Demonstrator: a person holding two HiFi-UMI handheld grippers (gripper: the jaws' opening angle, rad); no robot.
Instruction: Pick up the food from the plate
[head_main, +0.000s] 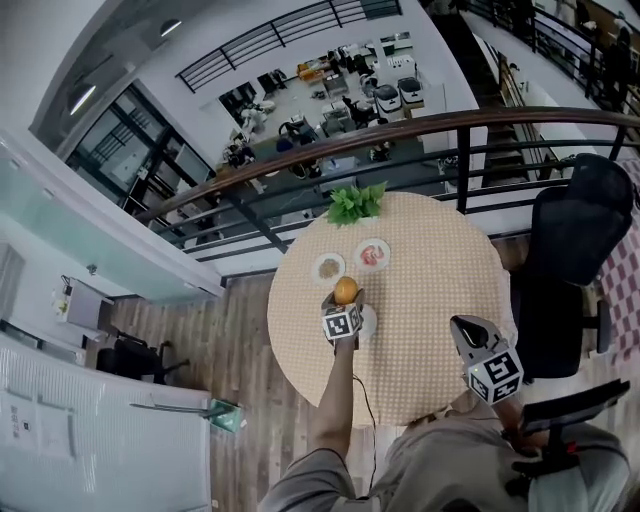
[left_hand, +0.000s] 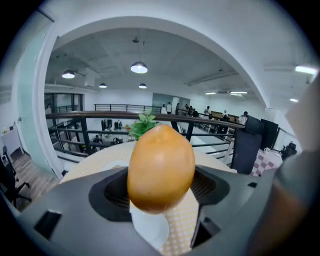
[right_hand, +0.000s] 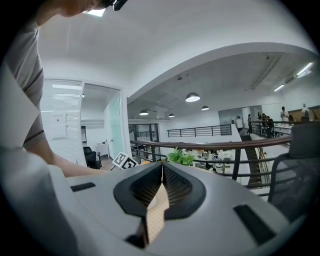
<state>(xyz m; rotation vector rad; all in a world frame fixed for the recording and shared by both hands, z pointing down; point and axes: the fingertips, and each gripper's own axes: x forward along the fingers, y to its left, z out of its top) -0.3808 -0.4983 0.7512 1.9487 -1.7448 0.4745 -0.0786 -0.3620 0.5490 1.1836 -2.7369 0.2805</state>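
The left gripper (head_main: 345, 298) is out over the table (head_main: 430, 300), a little left of its centre, and it has the food (left_hand: 161, 167) in its grip. The jaws stand partly open, as wide as the food, and press on its two sides. The food is a smooth orange-yellow piece shaped like an egg. In the left gripper view its long axis stands upright, with the narrower end pointing up and the rounder end pointing down. It rises well above the jaw pads.

Directly under the food lies a white plate (left_hand: 150, 227) on the checked cloth. The food appears raised clear of it. In the head view that plate (head_main: 368, 321) peeks out just to the right of the marker cube.

Further toward the far edge sit two small plates side by side. One holds something brownish (head_main: 329, 267) and the other something pinkish (head_main: 373, 254). Both are near the food but apart from it. A leafy green plant (head_main: 356, 203) sits right at the far edge, against the railing (head_main: 300, 150).

The right gripper (head_main: 468, 335) is over the table's near right edge, well apart from the food. Its jaws are pressed together with nothing between them, and only a sliver of checked cloth shows below where they meet. A dark office chair (head_main: 575, 250) stands off the table's right edge.
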